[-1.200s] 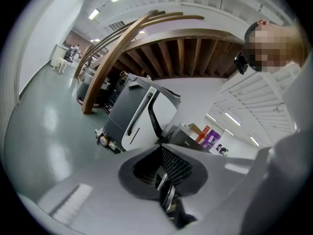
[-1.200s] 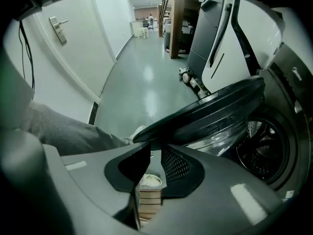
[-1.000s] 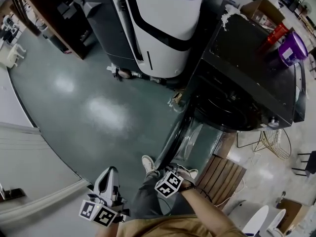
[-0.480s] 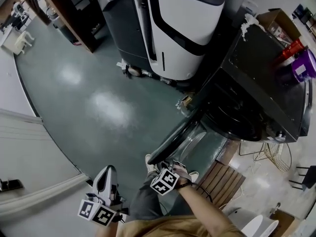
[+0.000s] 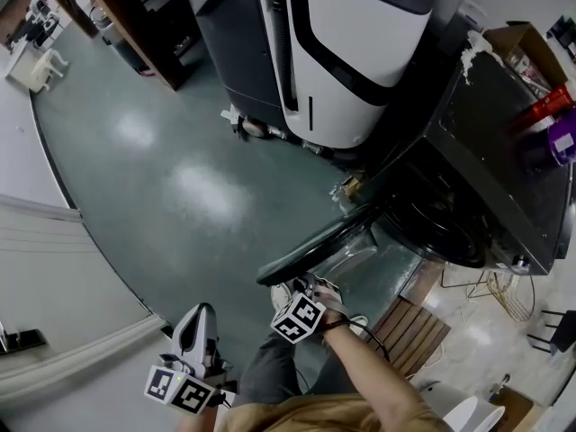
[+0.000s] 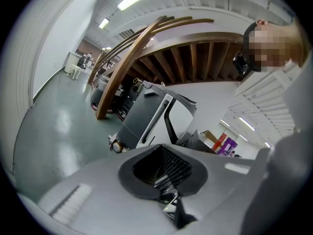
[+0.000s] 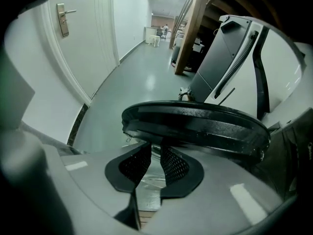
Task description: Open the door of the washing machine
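The dark front-loading washing machine stands at the right of the head view. Its round door hangs partly open, swung out to the left. My right gripper points steeply down at the door's free edge, jaws nearly together and shut on the rim. In the right gripper view the black door rim runs across just above the right gripper. My left gripper hangs low at the left, away from the machine, shut on nothing. The left gripper faces the room in its own view.
A big white-and-grey machine stands left of the washer. A cardboard box, a red bottle and a purple container sit on the washer's top. A wooden slatted board lies below the door, beside my shoe.
The door has swung further out to the left, and my right gripper has moved with its edge. My left gripper has barely shifted.
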Demonstrator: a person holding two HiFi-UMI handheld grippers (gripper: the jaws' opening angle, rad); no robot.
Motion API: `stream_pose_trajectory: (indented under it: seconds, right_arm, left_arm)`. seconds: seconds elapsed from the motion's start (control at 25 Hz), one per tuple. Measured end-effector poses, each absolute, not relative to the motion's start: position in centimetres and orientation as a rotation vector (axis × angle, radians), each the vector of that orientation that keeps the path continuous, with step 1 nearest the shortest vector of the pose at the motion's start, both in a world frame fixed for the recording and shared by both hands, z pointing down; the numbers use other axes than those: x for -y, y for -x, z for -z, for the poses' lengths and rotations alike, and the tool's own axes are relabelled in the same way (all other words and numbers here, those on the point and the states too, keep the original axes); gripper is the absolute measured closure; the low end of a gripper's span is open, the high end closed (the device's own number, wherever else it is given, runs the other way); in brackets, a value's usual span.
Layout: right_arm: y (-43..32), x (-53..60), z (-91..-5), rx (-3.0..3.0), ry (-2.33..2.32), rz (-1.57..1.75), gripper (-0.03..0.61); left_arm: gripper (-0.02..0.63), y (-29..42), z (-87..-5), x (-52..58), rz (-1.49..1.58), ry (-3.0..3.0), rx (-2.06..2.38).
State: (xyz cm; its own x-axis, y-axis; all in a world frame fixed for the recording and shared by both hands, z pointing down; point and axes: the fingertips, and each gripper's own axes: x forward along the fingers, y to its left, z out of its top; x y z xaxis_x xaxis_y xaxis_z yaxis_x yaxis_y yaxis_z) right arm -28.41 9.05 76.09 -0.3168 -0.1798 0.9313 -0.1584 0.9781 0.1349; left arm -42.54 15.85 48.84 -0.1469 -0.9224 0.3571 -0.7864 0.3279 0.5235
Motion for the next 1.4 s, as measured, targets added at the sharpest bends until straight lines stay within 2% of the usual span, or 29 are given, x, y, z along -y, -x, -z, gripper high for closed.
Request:
stream_pose_trajectory:
  seconds: [0.88,1.08,1.4]
  right_arm:
    - [36.5,3.3,-73.5,1.951,-0.436,0.161,0.515]
    - [37.7,6.7,-72.7,1.941,-0.49,0.24,0.551]
    - [39.5,11.2,-71.7,1.916,-0.553,0.309,0.557]
  left_arm:
    - [0.554,48.2,-50.5,-12.3,0.273,-1.503,1.941]
    - [0.554,49.9,-50.9,-13.1,0.276,-1.49,1.949]
    - [0.554,51.5,-51.4,-14.0,0.279,-1.474,1.948]
